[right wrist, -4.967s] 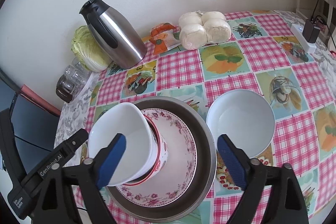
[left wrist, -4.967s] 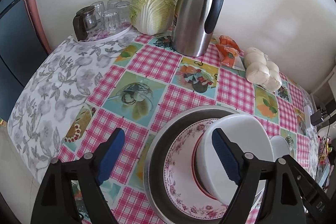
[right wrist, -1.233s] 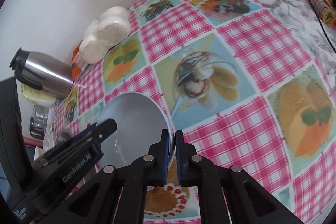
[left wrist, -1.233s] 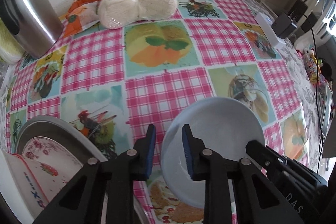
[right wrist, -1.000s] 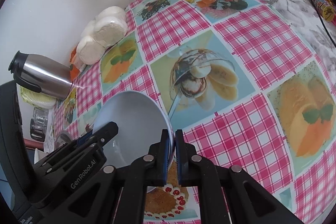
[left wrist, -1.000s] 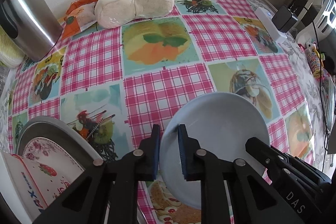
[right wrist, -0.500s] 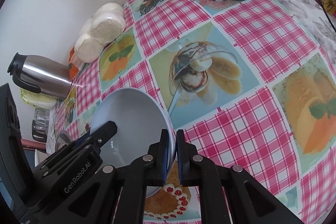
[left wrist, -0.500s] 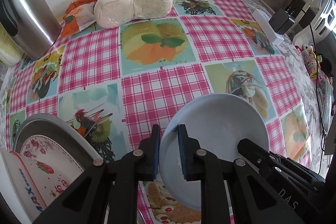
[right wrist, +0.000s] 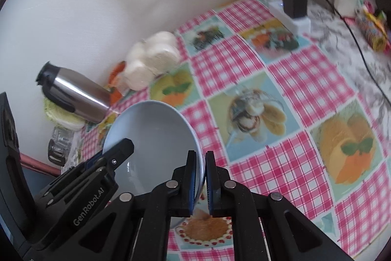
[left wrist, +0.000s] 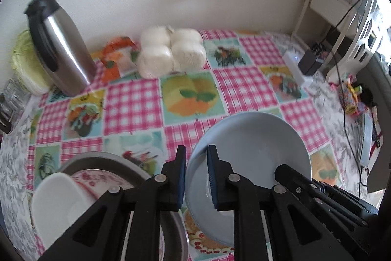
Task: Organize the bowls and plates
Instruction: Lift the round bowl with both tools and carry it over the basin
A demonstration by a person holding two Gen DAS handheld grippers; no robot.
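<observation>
The pale blue bowl (left wrist: 254, 138) is held off the checked tablecloth (left wrist: 132, 104) and tilted, its rim gripped from two opposite sides. The left gripper (left wrist: 196, 177) pinches the bowl's left rim, one blue pad outside the wall and one inside, the jaws nearly closed on it. The right gripper (right wrist: 200, 184) pinches the opposite rim in the same manner, its pads drawn close with only the bowl's edge between them. In the left wrist view the right gripper's black body reaches in against the bowl's lower right rim; in the right wrist view the left gripper's body, marked GenRobot.AI, lies across the bowl's lower left interior. Just left of the bowl sits a metal basin (left wrist: 127, 163) holding a floral plate (left wrist: 97, 179), with a white bowl (left wrist: 58, 202) lying tipped on that plate. Beyond the bowl, toward the wall, stands a steel thermal jug (left wrist: 63, 50), tall and upright, with a cabbage (left wrist: 24, 62) at its left and an orange packet (left wrist: 114, 58) at its right. A bag of white buns (left wrist: 171, 53) lies directly behind the bowl near the wall. To the bowl's far right a white power strip (left wrist: 297, 65) carries a black adapter (left wrist: 309, 62).
</observation>
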